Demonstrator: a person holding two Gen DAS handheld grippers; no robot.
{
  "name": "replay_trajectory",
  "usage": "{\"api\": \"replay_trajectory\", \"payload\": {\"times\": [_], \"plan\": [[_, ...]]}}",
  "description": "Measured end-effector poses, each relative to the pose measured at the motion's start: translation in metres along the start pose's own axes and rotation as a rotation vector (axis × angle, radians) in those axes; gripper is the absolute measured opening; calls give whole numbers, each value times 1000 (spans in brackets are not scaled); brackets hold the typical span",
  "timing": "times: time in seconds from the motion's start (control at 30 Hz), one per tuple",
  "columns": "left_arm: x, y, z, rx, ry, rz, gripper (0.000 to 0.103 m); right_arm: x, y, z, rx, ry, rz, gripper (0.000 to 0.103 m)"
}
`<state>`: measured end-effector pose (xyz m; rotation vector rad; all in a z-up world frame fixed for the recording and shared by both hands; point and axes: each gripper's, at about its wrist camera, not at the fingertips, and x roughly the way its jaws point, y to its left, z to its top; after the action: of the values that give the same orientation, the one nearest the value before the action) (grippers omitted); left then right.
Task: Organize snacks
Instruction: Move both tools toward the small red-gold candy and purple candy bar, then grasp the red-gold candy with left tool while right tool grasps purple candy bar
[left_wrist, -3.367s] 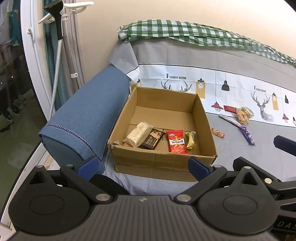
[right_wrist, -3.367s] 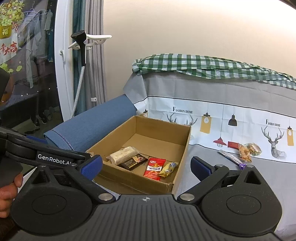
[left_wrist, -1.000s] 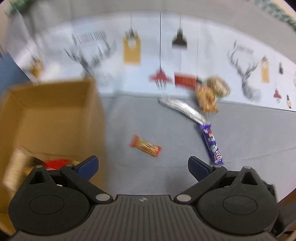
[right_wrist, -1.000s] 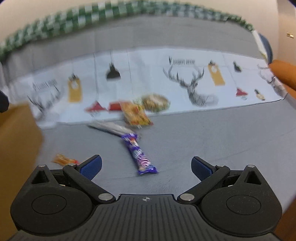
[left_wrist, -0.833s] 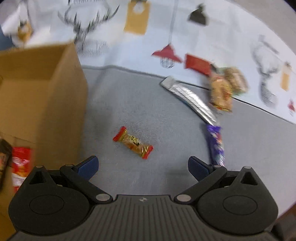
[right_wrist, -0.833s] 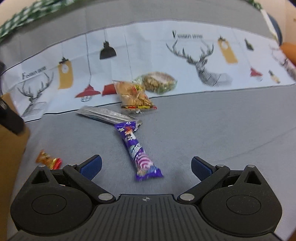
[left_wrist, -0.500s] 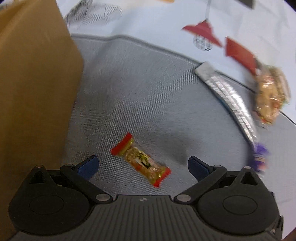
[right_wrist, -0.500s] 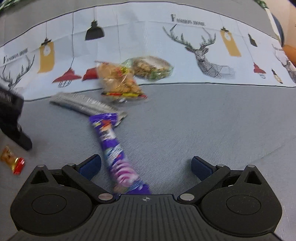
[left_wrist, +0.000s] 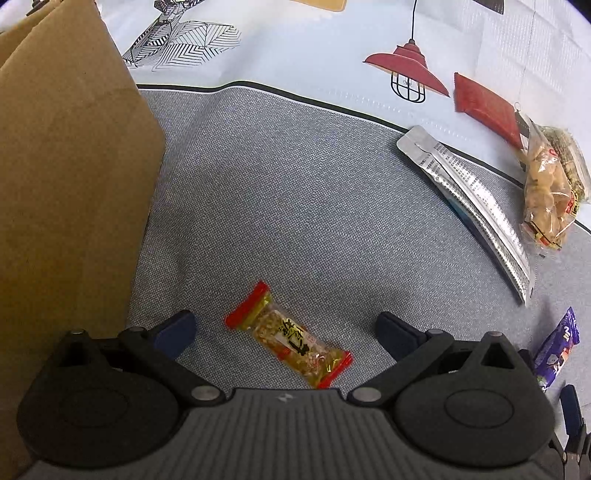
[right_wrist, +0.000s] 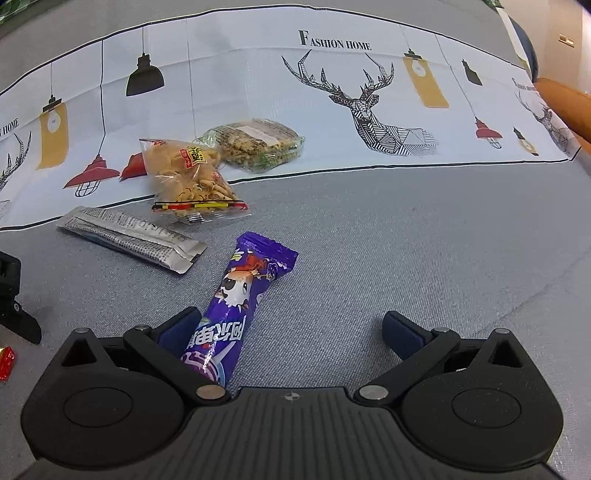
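Left gripper (left_wrist: 284, 332) wide open, empty, straddling small red-ended candy (left_wrist: 288, 341) beside cardboard box (left_wrist: 66, 184). Right gripper (right_wrist: 291, 332) likewise over purple bar (right_wrist: 236, 302) (crinkly, light, slippery); pinch mid-body.

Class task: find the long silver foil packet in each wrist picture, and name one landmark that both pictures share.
Left wrist: silver foil packet lies diagonally at the right.
Right wrist: silver foil packet lies at centre-left.
Shared landmark: the purple snack bar just beyond its end.
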<state>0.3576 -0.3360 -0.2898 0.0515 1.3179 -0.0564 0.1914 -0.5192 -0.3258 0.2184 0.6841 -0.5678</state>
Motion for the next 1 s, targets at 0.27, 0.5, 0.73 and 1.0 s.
{"api": "replay_trajectory", "payload": {"times": [0.27, 0.5, 0.73, 1.0], "plan": [[-4, -9, -7, -4, -7, 11, 103, 0, 1, 0, 1, -1, -2, 102], [-15, -9, -8, -26, -15, 6, 72, -2, 1, 0, -3, 11, 16, 87], [-52, -17, -13, 43, -60, -95, 18, -20, 9, 5, -16, -51, 142, 15], [-101, -3, -32, 85, -90, -169, 18, -32, 3, 16, 46, -130, 136, 15]]}}
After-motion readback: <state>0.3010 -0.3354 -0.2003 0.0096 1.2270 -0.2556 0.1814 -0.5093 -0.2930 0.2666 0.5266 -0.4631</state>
